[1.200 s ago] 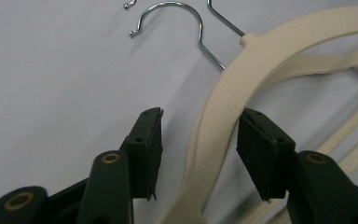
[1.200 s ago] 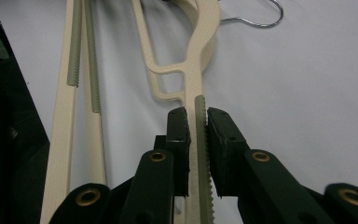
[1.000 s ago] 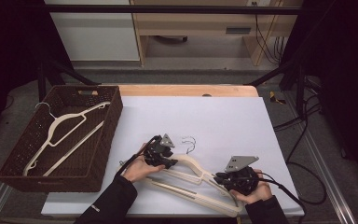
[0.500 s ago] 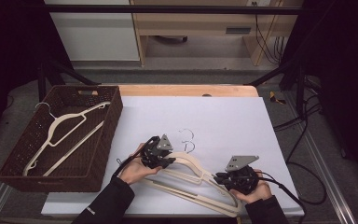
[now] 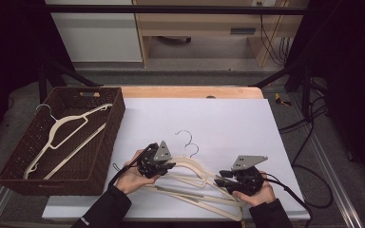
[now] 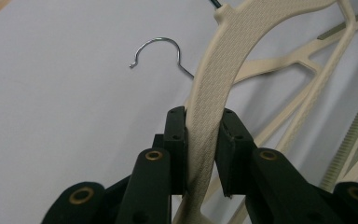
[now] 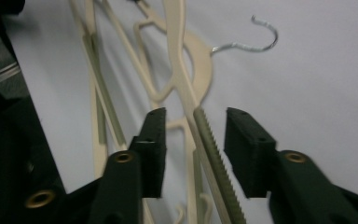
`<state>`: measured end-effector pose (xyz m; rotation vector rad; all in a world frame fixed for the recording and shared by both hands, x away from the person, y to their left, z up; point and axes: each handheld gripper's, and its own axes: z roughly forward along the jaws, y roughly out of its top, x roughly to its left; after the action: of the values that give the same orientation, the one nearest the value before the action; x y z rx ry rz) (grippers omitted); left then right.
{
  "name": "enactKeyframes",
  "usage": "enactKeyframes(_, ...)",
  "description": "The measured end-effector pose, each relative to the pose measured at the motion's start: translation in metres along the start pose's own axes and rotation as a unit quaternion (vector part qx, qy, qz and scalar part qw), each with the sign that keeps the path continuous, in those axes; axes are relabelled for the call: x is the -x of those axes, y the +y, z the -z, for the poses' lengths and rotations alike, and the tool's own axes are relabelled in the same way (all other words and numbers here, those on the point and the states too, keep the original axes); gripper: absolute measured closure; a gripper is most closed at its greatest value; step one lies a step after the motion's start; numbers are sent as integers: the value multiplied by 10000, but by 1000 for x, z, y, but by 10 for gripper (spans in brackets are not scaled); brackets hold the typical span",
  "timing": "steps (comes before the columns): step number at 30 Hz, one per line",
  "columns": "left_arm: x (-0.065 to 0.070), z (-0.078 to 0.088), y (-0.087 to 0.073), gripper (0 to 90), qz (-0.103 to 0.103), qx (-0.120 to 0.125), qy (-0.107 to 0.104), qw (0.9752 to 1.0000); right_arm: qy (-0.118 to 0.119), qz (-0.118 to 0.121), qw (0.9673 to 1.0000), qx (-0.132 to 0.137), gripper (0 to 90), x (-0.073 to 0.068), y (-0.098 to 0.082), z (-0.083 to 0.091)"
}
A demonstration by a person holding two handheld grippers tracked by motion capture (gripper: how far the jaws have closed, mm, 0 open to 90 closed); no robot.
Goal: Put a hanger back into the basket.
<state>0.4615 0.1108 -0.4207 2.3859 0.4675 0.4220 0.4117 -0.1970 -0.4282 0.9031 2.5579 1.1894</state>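
Hangers (image 5: 195, 183), cream plastic with wire hooks, lie stacked on the white surface (image 5: 228, 123) between the two hands, their long axis running from the left hand at the near left toward the near right edge, and their hooks (image 5: 186, 138) pointing away from the person toward the far side. The left tongs (image 5: 164, 166) have just been closing and now pinch the textured shoulder of the top hanger (image 6: 209, 88), both pads pressing on it. The right tongs (image 5: 224, 176) have just been opening; they stand apart around a ridged bar (image 7: 214, 158) of the stack, neither pad pressing on it. A brown wicker basket (image 5: 105, 142) at the left of the surface holds another hanger (image 5: 64, 130), lying diagonally with its hook toward the far left corner.
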Motion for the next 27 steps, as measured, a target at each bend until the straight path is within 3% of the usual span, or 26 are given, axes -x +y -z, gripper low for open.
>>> enactKeyframes(5, 3, 2, 0, 757, -8, -11, 16, 10000, -87, -128, 9989, 444, 408, -2, 20, -2)
enactKeyframes(10, 5, 2, 0, 756, 39, -1, 35, 10000, 93, -109, 9989, 445, 384, -6, 43, -21)
enactKeyframes(14, 6, 5, 0, 757, -7, -2, 24, 10000, 304, -174, 9989, 313, 473, -4, 52, -41)
enactKeyframes(20, 8, 6, 0, 757, 32, 46, 19, 10000, 507, -243, 9981, 238, 624, -2, 57, -49)
enactKeyframes(23, 9, 7, 0, 758, 28, 58, -33, 10000, 678, -145, 9975, 137, 741, -3, 60, -53)
enactKeyframes(27, 9, 9, 0, 754, 57, 63, -105, 9999, 849, -25, 9963, 115, 770, -3, 61, -52)
